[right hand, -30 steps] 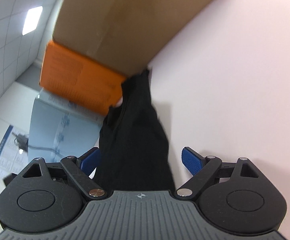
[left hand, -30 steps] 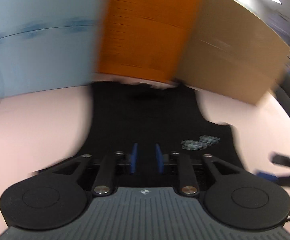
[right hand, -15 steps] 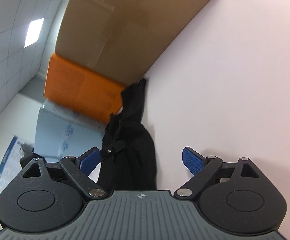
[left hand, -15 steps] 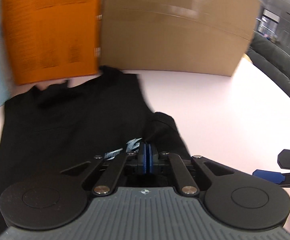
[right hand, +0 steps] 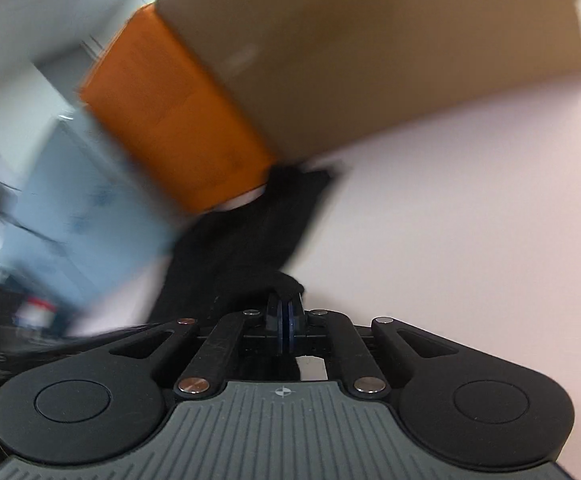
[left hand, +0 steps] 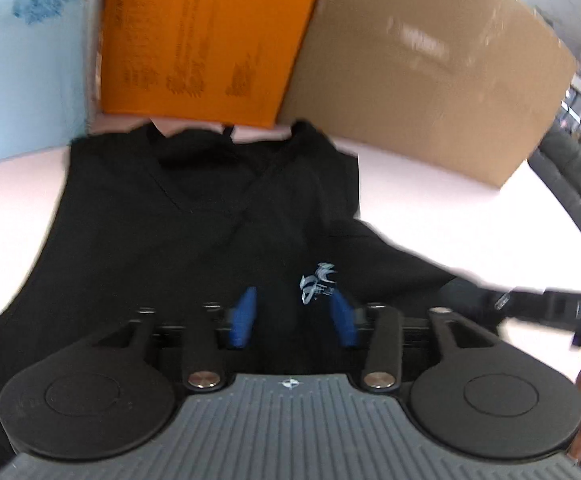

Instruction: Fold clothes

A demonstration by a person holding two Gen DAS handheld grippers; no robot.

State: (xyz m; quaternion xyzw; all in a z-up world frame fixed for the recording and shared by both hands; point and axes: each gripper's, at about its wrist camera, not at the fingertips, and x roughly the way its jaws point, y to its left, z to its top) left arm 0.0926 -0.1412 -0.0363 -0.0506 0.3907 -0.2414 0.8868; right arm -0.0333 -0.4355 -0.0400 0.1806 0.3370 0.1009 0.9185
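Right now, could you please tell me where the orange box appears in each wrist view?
Left wrist view: the orange box fills the top centre, above the black garment's collar.
Right wrist view: it sits left of centre, above the garment.
Shared landmark: the brown cardboard box adjoining its right side in both views.

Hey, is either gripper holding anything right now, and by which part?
The right gripper is shut on the black shirt, pinching a bunched fold at its side edge. The left gripper is open over the shirt, holding nothing.
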